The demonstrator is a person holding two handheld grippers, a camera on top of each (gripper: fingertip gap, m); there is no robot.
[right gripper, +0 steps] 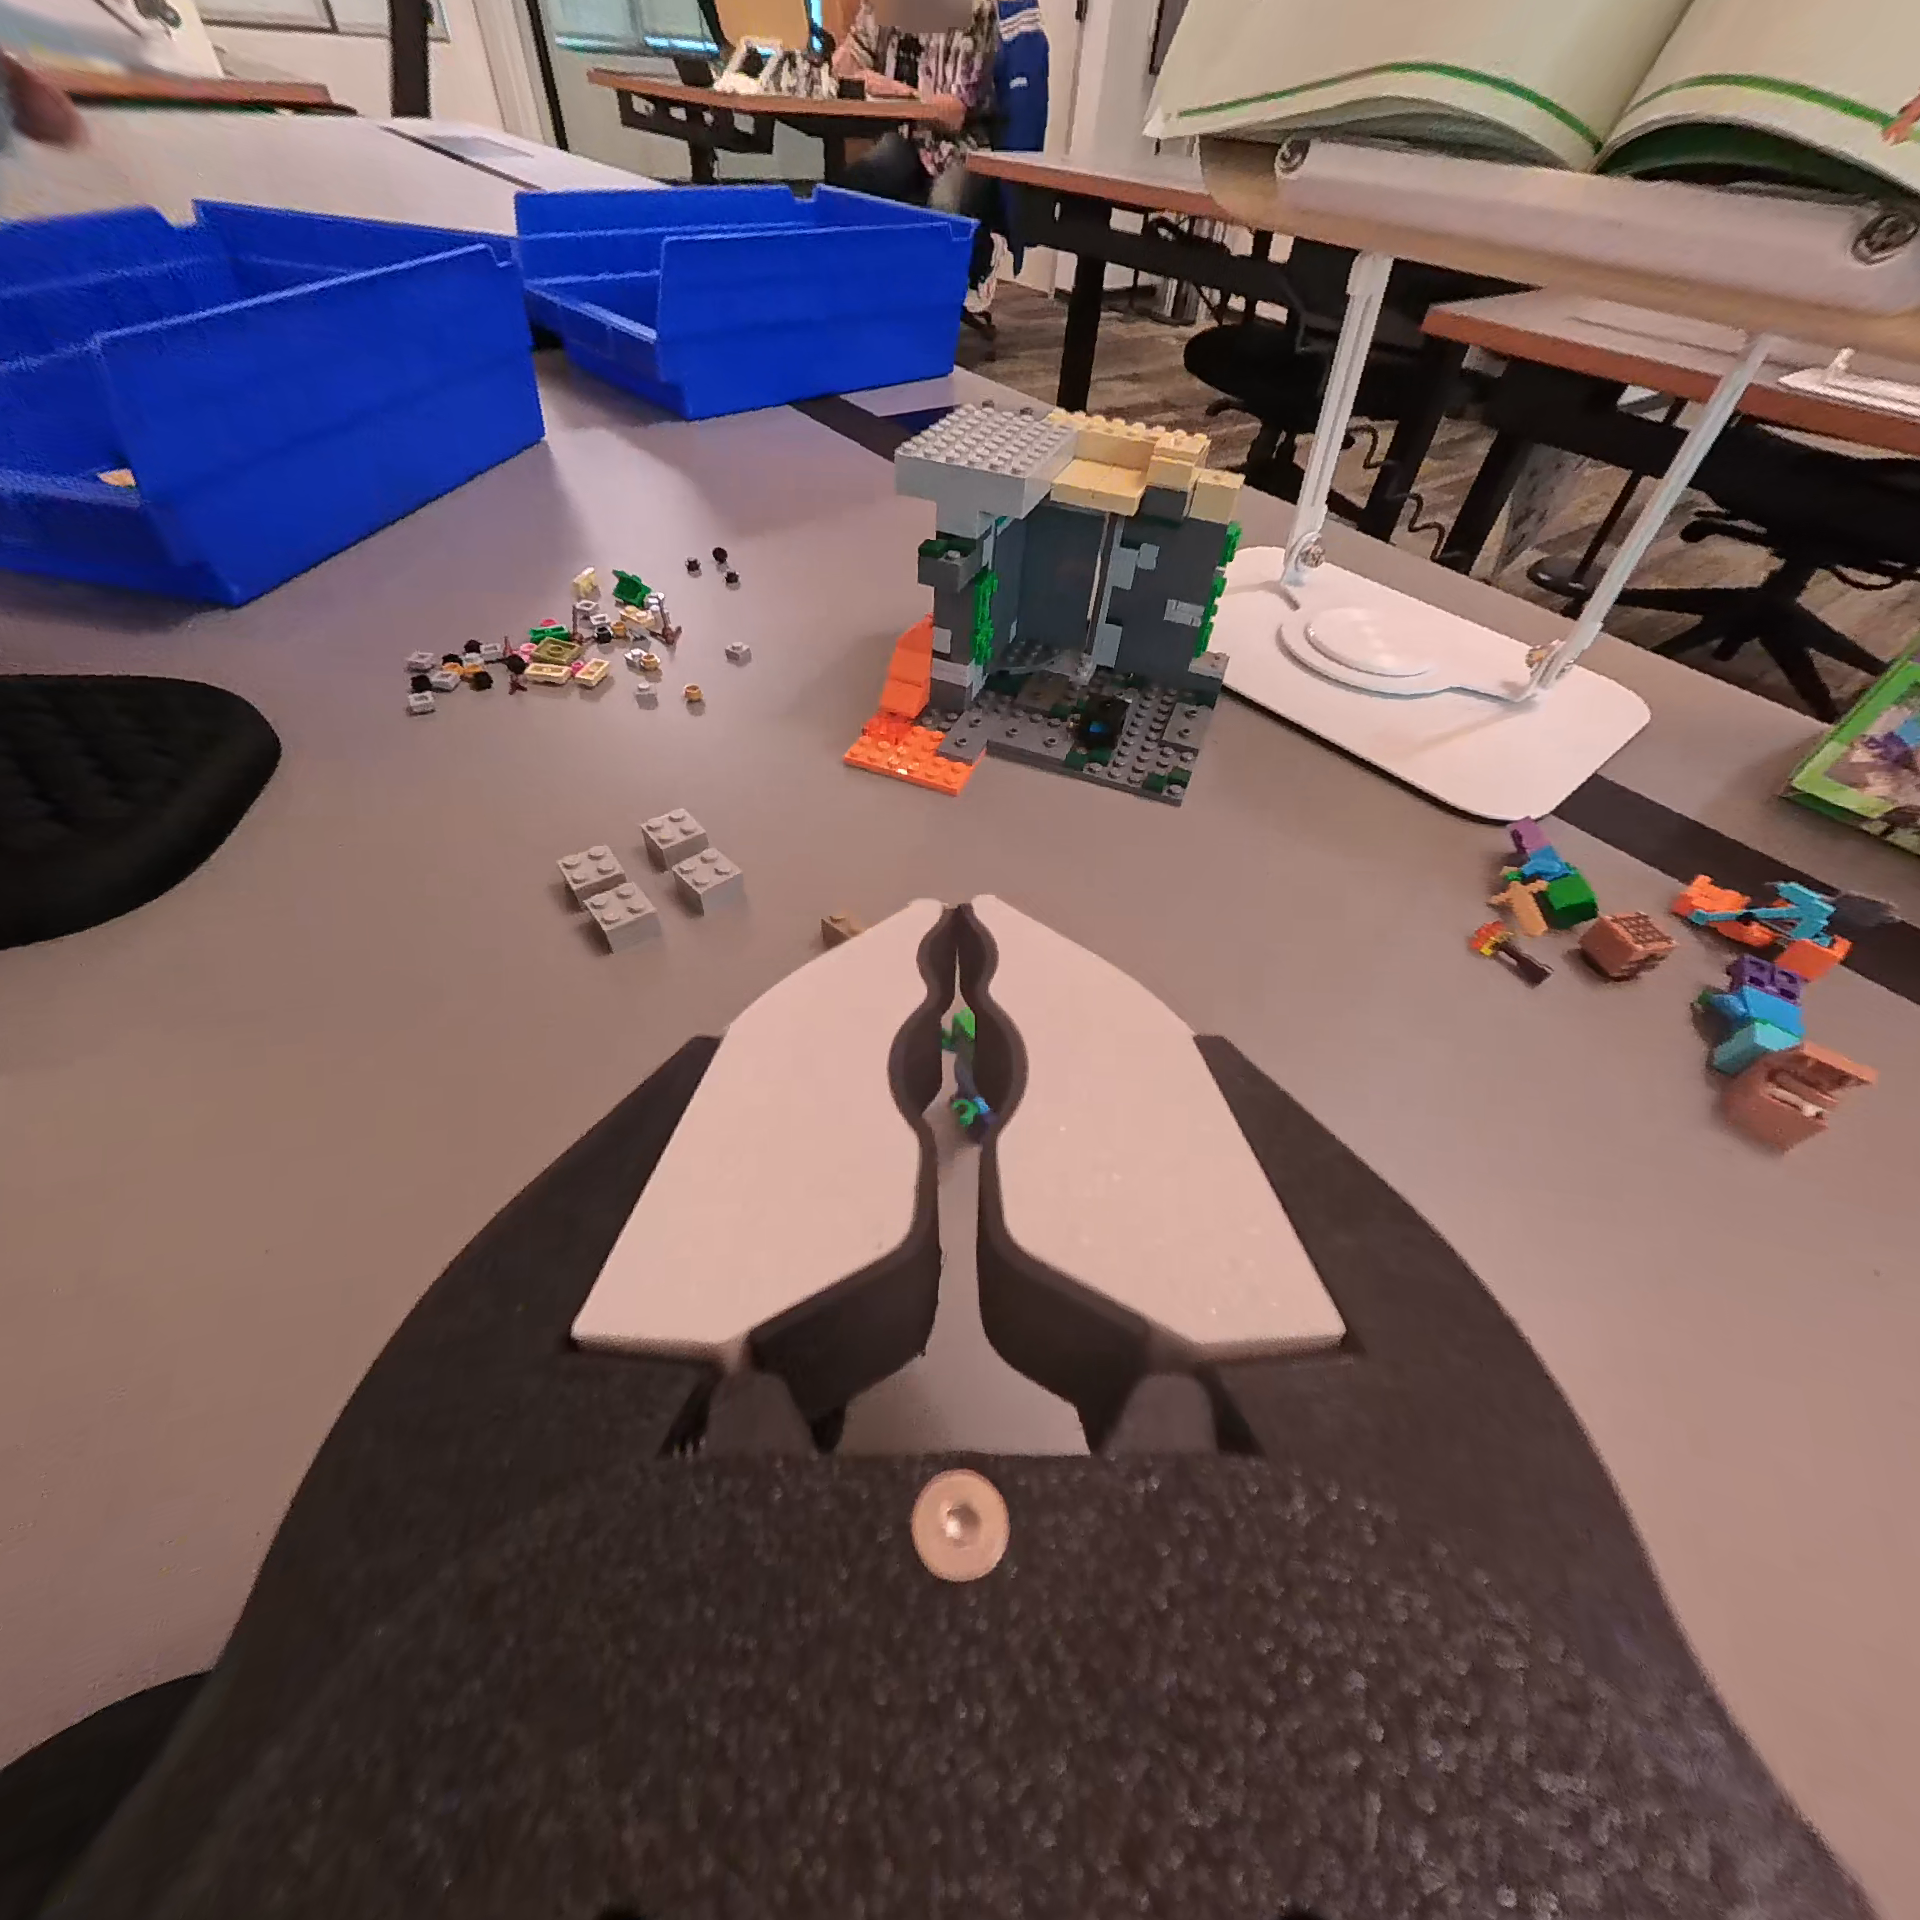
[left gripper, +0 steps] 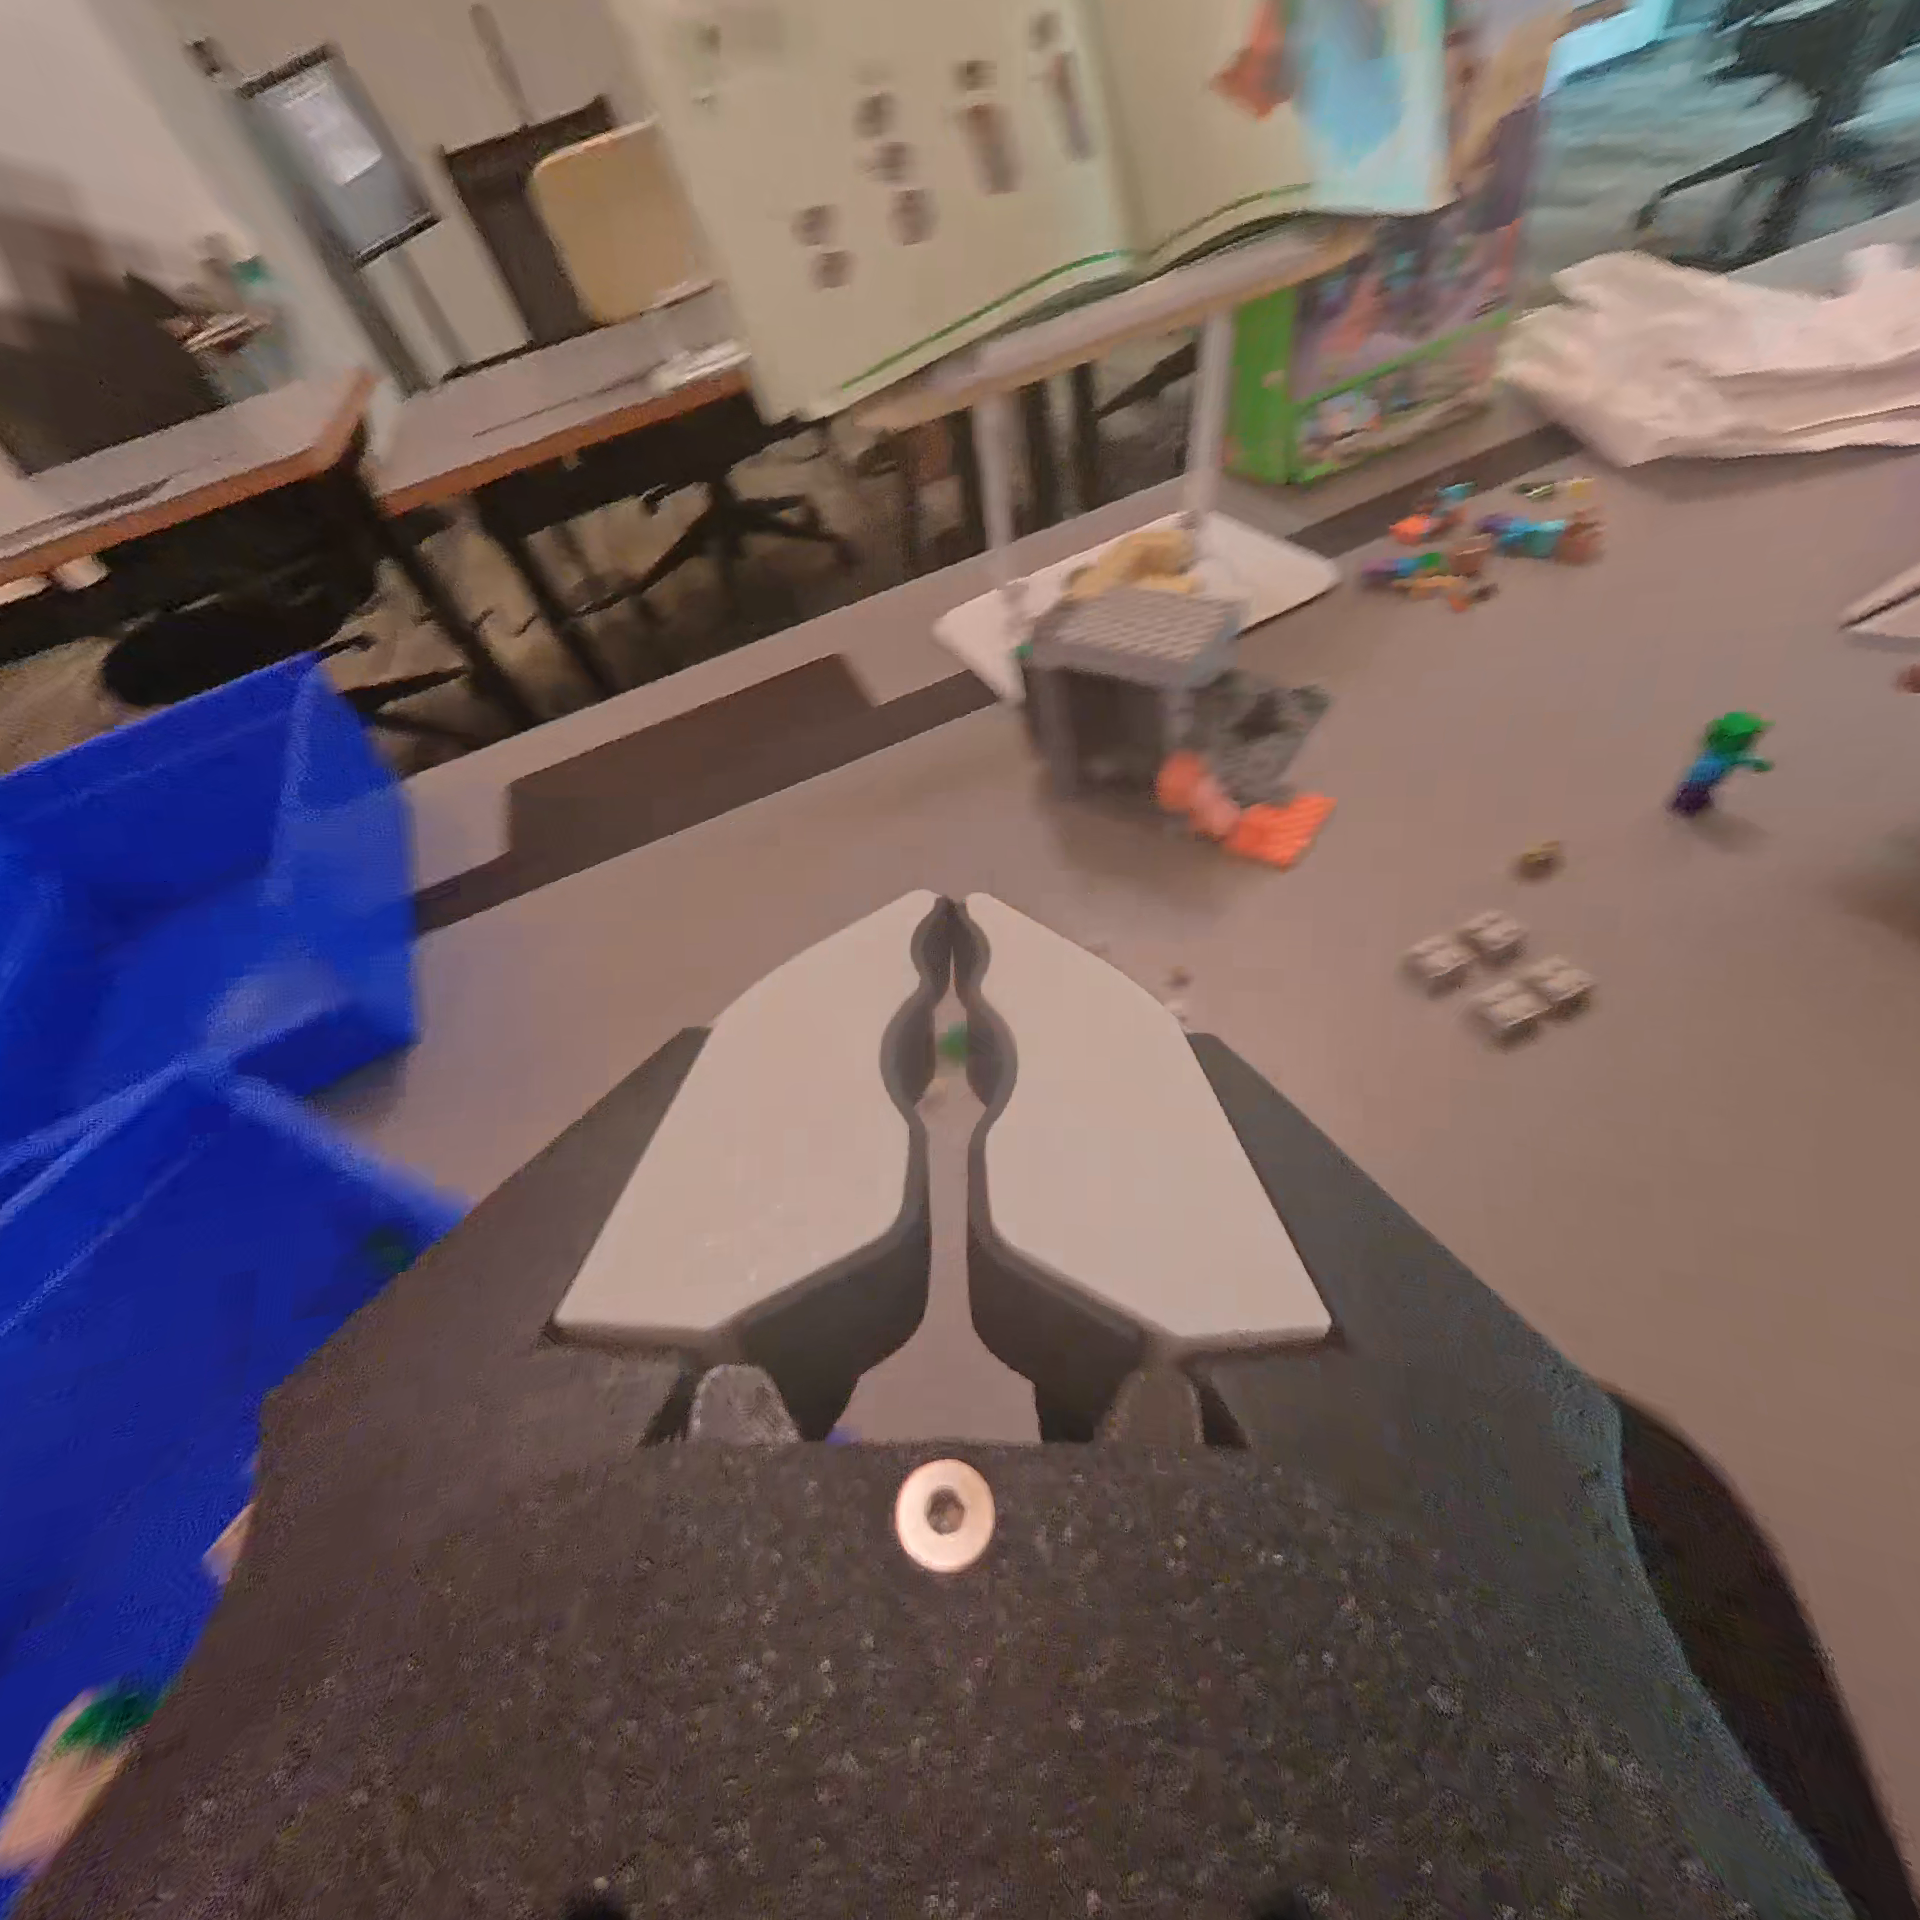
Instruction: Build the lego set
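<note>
My left gripper (left gripper: 951, 904) is shut, its tips together above the grey table (left gripper: 1351, 1195); the view is blurred. A small green speck (left gripper: 951, 1039) shows through the hollow behind the tips. My right gripper (right gripper: 961, 909) is shut too. Through its hollow I see a green and blue toy figure (right gripper: 961, 1039) below the fingers. In the left wrist view that figure (left gripper: 1725, 753) stands free on the table. Several grey bricks (right gripper: 649, 878) lie left of my right fingertips, and also show in the left wrist view (left gripper: 1496, 971). The left gripper's black body (right gripper: 104, 790) shows at the left edge.
A grey brick model with orange plates (right gripper: 1060, 603) stands ahead. Two blue bins (right gripper: 260, 395) sit far left. A pile of small pieces (right gripper: 561, 644) lies beside them. Coloured pieces (right gripper: 1756, 977) lie right. A white stand base (right gripper: 1455, 727) carries an open booklet. Spacing between my two grippers at the tips: around 35 cm.
</note>
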